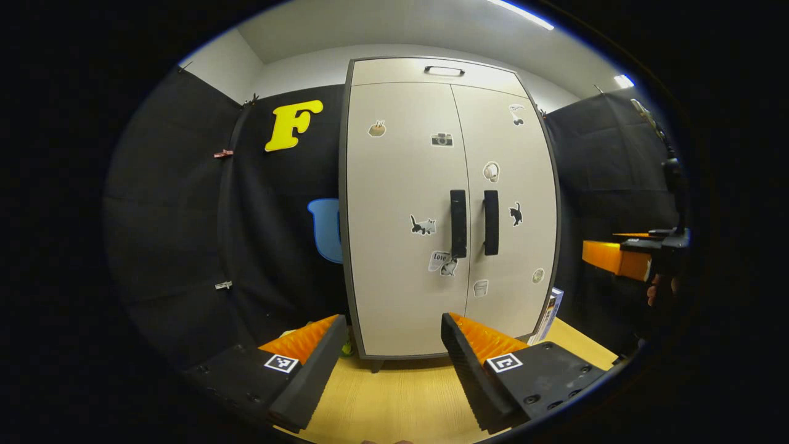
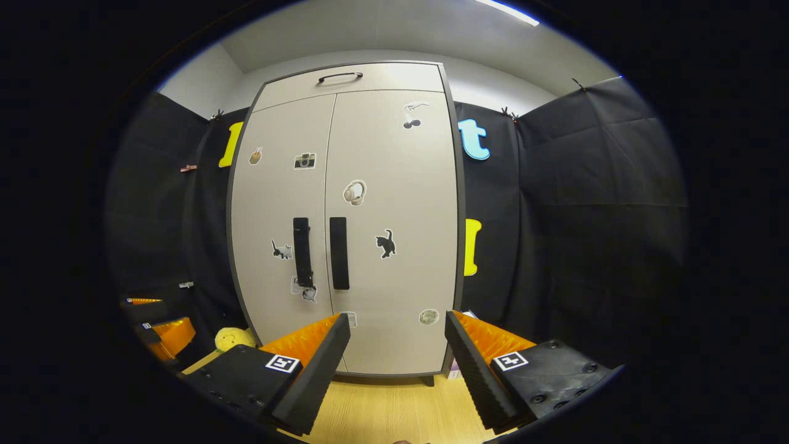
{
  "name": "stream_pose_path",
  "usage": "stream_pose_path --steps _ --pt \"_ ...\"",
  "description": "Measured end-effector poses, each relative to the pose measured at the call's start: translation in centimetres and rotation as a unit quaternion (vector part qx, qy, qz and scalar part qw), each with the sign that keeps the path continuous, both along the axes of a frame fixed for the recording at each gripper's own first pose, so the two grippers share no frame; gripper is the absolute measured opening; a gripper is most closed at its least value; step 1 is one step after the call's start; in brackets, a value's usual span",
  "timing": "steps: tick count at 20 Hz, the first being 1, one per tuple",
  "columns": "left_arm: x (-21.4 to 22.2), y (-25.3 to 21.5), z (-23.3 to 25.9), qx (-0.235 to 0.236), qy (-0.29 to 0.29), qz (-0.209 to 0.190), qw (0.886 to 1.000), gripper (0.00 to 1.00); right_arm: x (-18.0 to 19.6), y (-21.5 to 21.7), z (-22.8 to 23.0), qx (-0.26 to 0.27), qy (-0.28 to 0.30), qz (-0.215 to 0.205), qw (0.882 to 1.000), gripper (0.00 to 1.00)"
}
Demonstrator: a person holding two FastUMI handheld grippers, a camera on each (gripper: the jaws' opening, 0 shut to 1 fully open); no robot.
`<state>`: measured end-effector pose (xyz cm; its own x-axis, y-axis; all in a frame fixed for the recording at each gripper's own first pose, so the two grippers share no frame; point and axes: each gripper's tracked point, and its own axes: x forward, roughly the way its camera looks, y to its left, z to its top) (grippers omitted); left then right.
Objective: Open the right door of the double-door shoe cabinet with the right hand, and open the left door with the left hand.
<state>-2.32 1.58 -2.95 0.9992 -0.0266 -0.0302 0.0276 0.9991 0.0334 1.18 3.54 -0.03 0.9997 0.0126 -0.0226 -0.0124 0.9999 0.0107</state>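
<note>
While both doors are shut, right handle (image 2: 339,253), vertical bar, sits up and left of right gripper (image 2: 394,345) in right gripper view; fingers released, holding nothing. Left gripper (image 1: 391,345) also released, w/ left handle (image 1: 458,223) above it, frame center.

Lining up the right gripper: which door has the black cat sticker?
The right door; its cat is all black, while the left door's cat is grey-and-white.

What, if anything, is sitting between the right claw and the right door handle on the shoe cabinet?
Nothing visible. In the right gripper view the right claw is open and aimed at the closed cabinet, with bare tabletop and open air before the right door handle. The yellow plush toy lies off to the left.
</note>
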Motion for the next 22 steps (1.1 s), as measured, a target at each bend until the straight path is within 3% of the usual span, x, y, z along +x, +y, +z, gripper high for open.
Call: stream_pose_path --steps 6,11,16,22 --pt "-1.8 1.9 -1.3 -0.010 0.011 -0.024 1.000 0.95 2.3 2.8 1.7 0.051 -0.005 -0.006 0.999 0.99" --pt "-2.7 4.1 -1.7 -0.010 0.013 -0.027 1.000 0.95 5.7 4.9 5.5 0.045 -0.046 -0.002 0.998 0.98" --pt "-2.4 5.3 -1.5 -0.018 0.012 -0.008 1.000 0.95 10.3 6.5 7.1 0.020 -0.065 0.016 0.998 0.97" --pt "-0.7 6.4 -1.4 -0.022 0.017 0.036 0.999 0.95 16.4 8.4 4.1 0.033 -0.018 0.044 0.998 0.98"
